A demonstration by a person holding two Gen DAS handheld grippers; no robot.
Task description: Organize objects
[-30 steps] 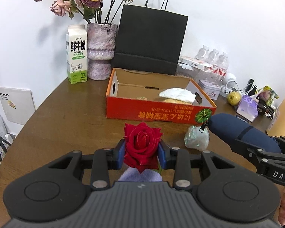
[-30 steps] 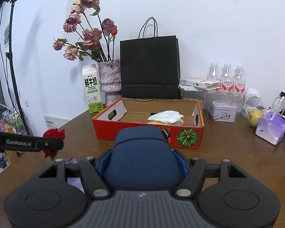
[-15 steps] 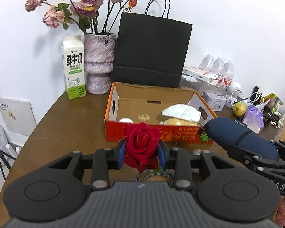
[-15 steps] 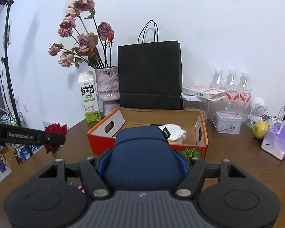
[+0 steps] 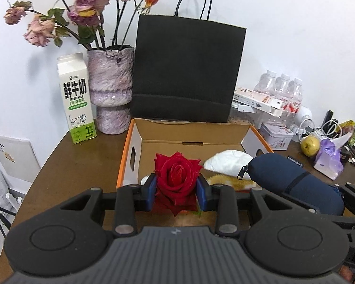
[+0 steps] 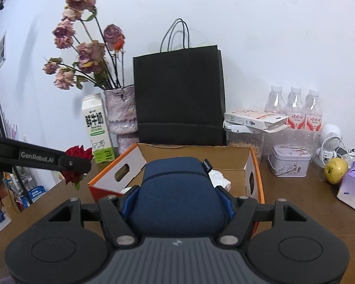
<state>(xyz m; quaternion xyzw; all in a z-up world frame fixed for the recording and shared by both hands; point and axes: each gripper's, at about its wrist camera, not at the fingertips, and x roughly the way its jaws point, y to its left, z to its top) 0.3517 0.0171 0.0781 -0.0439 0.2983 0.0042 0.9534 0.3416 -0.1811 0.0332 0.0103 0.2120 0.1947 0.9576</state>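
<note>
Left gripper [image 5: 176, 187] pinches a red rose [image 5: 176, 178] by the bloom, blue pads pressing both sides of the petals. Rose hangs over the near edge of the cardboard box [image 5: 135, 142], not yet inside. Judged light, soft, easily crushed; petals bruise under pressure, so the stem would be a kinder place to hold, but the stem is hidden below the bloom here. Light pressure only.

Right gripper [image 6: 177, 196] is clamped on a navy zip pouch [image 6: 175, 189], pads against its two sides near the middle. Pouch looks padded, soft-shelled, holds its rounded shape; probably light to medium, contents unknown. Fabric gives decent friction, a mid-body hold seems fine. Zipper pull [image 5: 241, 173] dangles at its front end. Pouch sits in the air above the box's near wall, to the right of the rose.

Box: open top, orange outside, white end walls with handle cut-outs. Inside: a white cloth bundle [image 5: 227, 163] toward the right, something tan and fuzzy [image 5: 227, 181] beneath it, a small white round item [image 5: 145, 178] near the front left, mostly hidden. Left half of the floor is largely bare.

Behind on the worktop [image 5: 82, 161]: vase [image 5: 110, 90] holding dried roses, milk carton [image 5: 76, 99], black paper bag [image 5: 187, 71], contents not visible.
</note>
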